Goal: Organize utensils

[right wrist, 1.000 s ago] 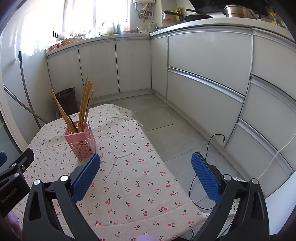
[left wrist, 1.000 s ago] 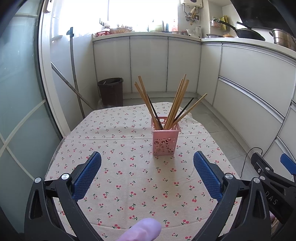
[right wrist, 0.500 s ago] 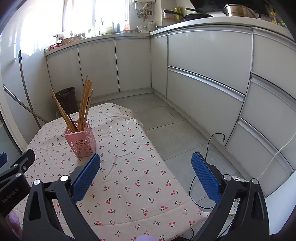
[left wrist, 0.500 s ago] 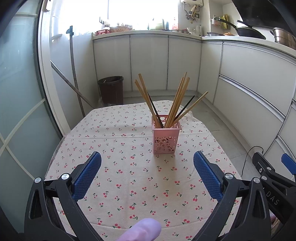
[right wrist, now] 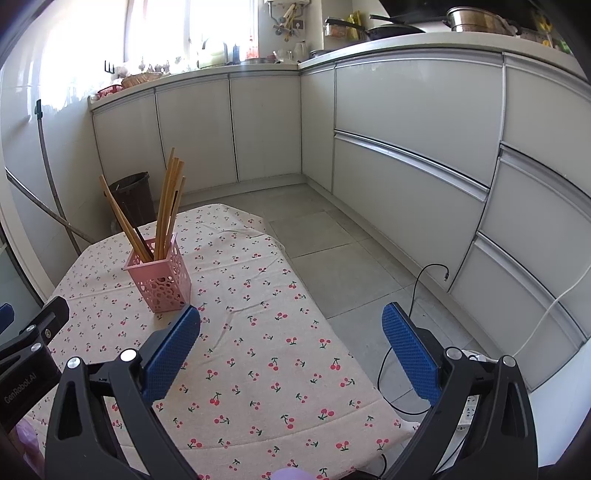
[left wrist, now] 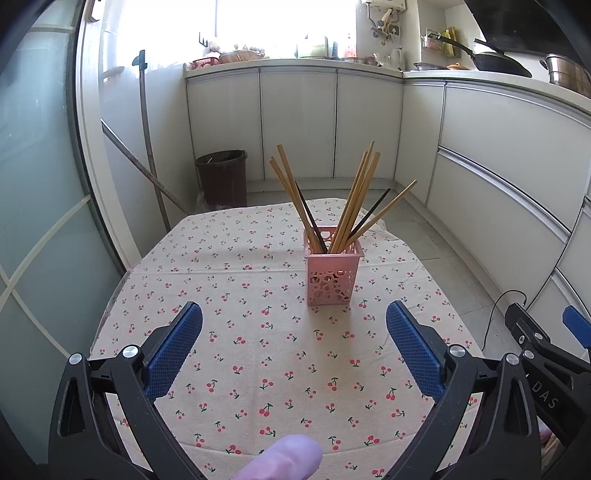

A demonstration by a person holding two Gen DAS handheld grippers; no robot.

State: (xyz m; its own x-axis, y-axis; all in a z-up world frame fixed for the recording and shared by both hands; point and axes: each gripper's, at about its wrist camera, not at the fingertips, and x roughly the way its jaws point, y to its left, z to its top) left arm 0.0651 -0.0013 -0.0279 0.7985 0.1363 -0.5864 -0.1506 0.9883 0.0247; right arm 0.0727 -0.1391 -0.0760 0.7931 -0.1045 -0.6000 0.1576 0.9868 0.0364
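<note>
Pink basket of chopsticks stood upright on cherry-print cloth, left gripper spread wide and empty, well short of the basket, right gripper likewise agape over the cloth's edge, "GenRobot.AI" lettering on the left gripper's side, "DAS" on the right's.

Bright sun pours in through the window, which glares white. Everything looks sharp. Straight lines bend near the dark, round edges of both pictures.
</note>
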